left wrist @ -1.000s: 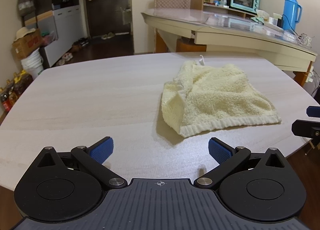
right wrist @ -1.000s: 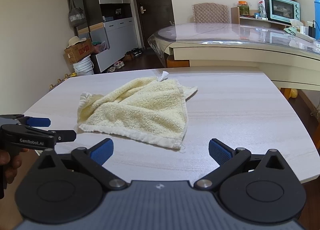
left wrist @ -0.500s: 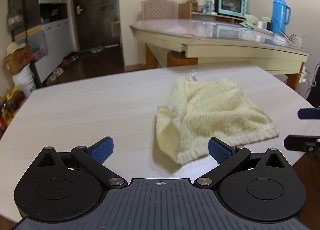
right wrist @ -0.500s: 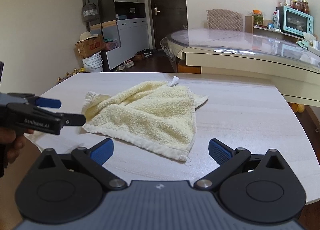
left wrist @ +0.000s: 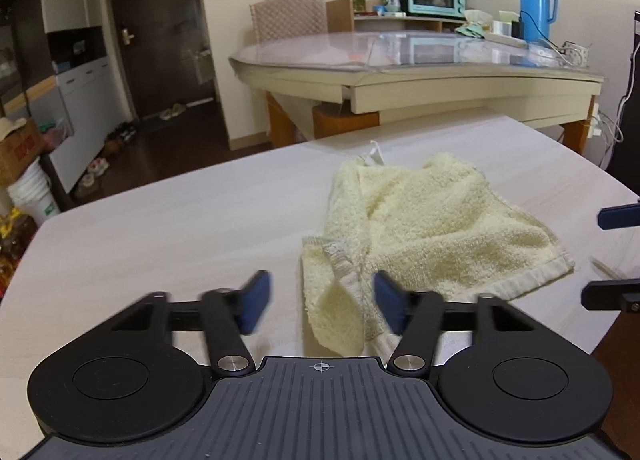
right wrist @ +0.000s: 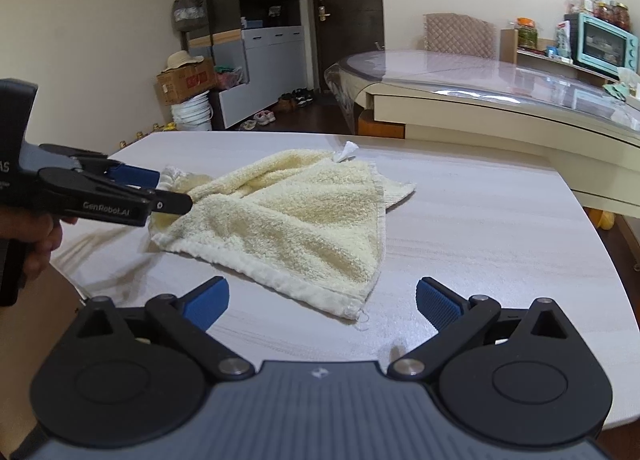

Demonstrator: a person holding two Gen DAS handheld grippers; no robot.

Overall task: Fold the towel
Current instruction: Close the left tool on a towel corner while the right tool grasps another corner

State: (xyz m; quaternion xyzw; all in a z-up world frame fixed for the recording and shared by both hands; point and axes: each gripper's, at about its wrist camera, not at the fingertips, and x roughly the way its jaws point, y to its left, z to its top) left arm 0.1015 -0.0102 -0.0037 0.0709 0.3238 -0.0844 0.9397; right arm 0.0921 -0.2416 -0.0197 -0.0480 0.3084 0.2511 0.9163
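Two open grippers, left gripper (left wrist: 320,302) and right gripper (right wrist: 322,300), flank crumpled yellow towel (right wrist: 296,216)

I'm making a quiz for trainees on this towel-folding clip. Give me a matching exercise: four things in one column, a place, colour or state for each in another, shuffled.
Things:
1. towel
2. left gripper
3. right gripper
4. thermos

Descriptions:
A. blue, on the far glass-topped table
B. wide open, short of the towel's near corner
C. pale yellow, crumpled on the table
D. fingers on either side of a towel corner, not yet shut

Pairs: 1-C, 2-D, 3-B, 4-A
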